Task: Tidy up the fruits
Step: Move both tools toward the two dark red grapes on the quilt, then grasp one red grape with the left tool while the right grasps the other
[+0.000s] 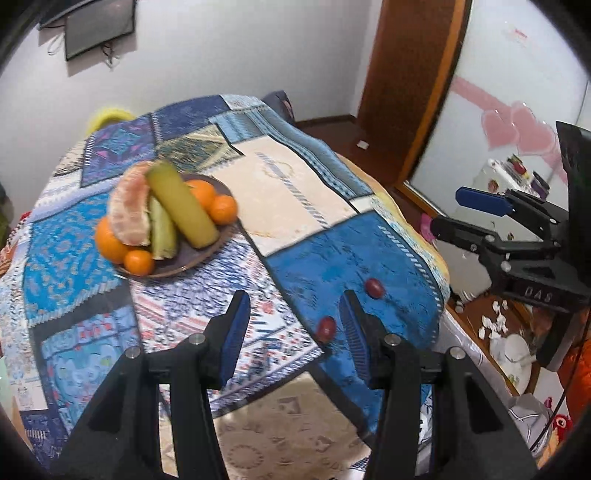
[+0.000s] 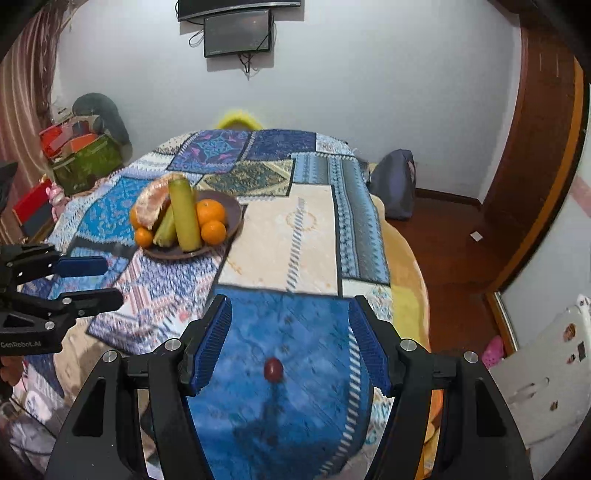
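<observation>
Right wrist view: one red grape [image 2: 273,369] lay loose on the patchwork cloth [image 2: 295,236], below the right gripper [image 2: 291,343], jaws apart and empty. We judged a soft, centred pinch best. Left gripper [image 1: 293,332] also apart, empty. Fruit plate [image 2: 231,225] sat far left; wall screen [image 2: 238,33] beyond.

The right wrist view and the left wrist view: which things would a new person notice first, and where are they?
First the brown plate piled with oranges, a peeled citrus piece and a tall yellow-green stalk, at the far left of the patchwork cloth. Next, small red fruits lie loose on the blue patch nearby, one before the open right gripper.
</observation>
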